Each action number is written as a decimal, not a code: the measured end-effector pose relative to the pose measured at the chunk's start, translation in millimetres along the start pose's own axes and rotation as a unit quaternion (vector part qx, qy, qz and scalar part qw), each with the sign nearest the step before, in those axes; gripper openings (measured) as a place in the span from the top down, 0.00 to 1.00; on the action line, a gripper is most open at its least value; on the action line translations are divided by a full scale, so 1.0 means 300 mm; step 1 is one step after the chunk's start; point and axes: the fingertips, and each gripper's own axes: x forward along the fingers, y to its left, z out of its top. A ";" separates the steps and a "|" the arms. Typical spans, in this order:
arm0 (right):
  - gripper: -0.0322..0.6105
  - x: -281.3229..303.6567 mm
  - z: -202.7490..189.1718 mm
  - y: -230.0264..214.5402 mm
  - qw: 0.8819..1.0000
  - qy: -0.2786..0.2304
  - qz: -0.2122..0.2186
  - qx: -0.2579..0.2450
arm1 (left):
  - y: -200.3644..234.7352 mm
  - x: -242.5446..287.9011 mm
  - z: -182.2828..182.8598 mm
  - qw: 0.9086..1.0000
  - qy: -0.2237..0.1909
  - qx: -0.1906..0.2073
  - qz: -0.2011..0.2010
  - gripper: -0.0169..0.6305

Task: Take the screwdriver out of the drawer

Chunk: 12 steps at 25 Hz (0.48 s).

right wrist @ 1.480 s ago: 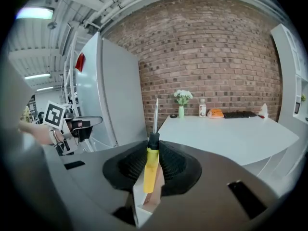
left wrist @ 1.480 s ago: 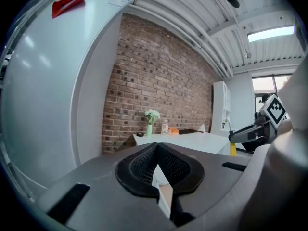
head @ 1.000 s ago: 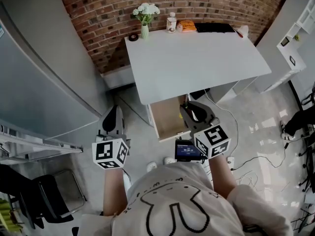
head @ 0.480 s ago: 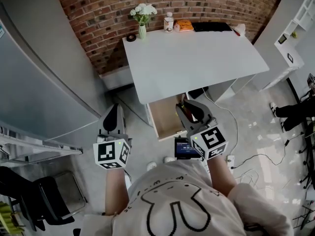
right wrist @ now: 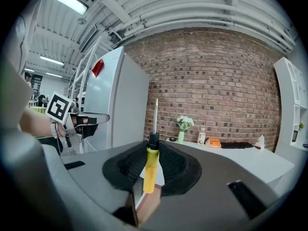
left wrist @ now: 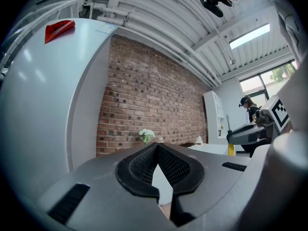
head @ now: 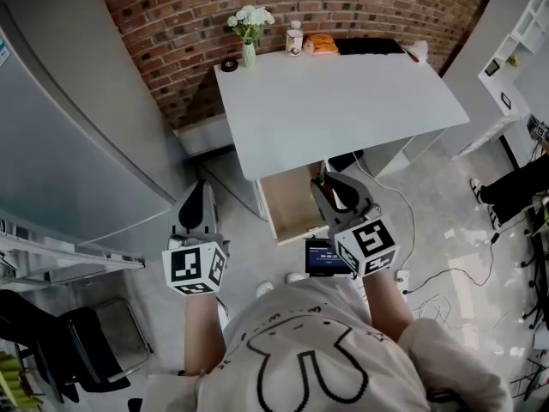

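Right tongs: the right gripper [right wrist: 153, 146] is clamped on the screwdriver [right wrist: 150, 170], whose shaft points to 12 o'clock.
Left tongs: the left gripper [left wrist: 157, 150] has its pads together at the tips, with nothing between them.
Only in the right gripper view: the whole tool, which the head view barely shows.
Only in the head view: the open drawer [head: 290, 209] at 6 o'clock of the table [head: 343, 101], with the right gripper [head: 330, 191] over its 3 o'clock side.
Hidden: the drawer's rear is under the tabletop, and the handle's lower end is behind the jaws.
Materials: a yellow handle with a black collar and a thin metal shaft; black ribbed pads; a wood-coloured drawer inside; a brick wall [head: 197, 24].
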 end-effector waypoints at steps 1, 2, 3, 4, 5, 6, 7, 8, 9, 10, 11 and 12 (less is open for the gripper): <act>0.83 -0.001 0.000 0.000 1.000 0.000 0.000 0.000 | -0.001 -0.001 -0.001 1.000 0.000 0.001 0.000 0.95; 0.83 -0.003 -0.001 0.000 1.000 0.000 0.000 0.000 | -0.003 -0.001 -0.002 1.000 0.000 0.001 0.000 0.95; 0.83 -0.005 -0.002 -0.001 1.000 0.001 0.000 0.000 | -0.006 -0.002 -0.003 1.000 0.000 0.002 0.000 0.95; 0.83 -0.008 -0.004 -0.003 1.000 0.001 -0.001 0.000 | -0.009 -0.002 -0.005 1.000 0.001 0.003 0.000 0.95; 0.83 -0.009 -0.005 -0.004 1.000 0.001 -0.001 -0.001 | -0.011 -0.001 -0.005 1.000 0.001 0.004 -0.001 0.95; 0.83 -0.009 -0.006 -0.004 1.000 0.002 -0.001 -0.001 | -0.012 0.000 -0.005 1.000 0.001 0.005 -0.002 0.95; 0.83 -0.008 -0.005 -0.004 1.000 0.002 -0.001 -0.002 | -0.011 0.001 -0.004 1.000 0.002 0.006 -0.002 0.95; 0.83 -0.007 -0.004 -0.004 1.000 0.003 -0.001 -0.002 | -0.010 0.002 -0.002 1.000 0.002 0.007 -0.003 0.95; 0.83 -0.006 -0.002 -0.003 1.000 0.003 -0.002 -0.002 | -0.008 0.003 -0.001 1.000 0.002 0.007 -0.004 0.95; 0.83 -0.005 -0.001 -0.003 1.000 0.004 -0.002 -0.002 | -0.006 0.003 0.000 1.000 0.002 0.007 -0.004 0.95; 0.83 -0.004 -0.001 -0.002 1.000 0.004 -0.002 -0.002 | -0.005 0.004 0.000 1.000 0.002 0.008 -0.005 0.95; 0.83 -0.004 -0.001 -0.001 1.000 0.004 -0.002 -0.002 | -0.004 0.004 0.001 1.000 0.002 0.008 -0.005 0.95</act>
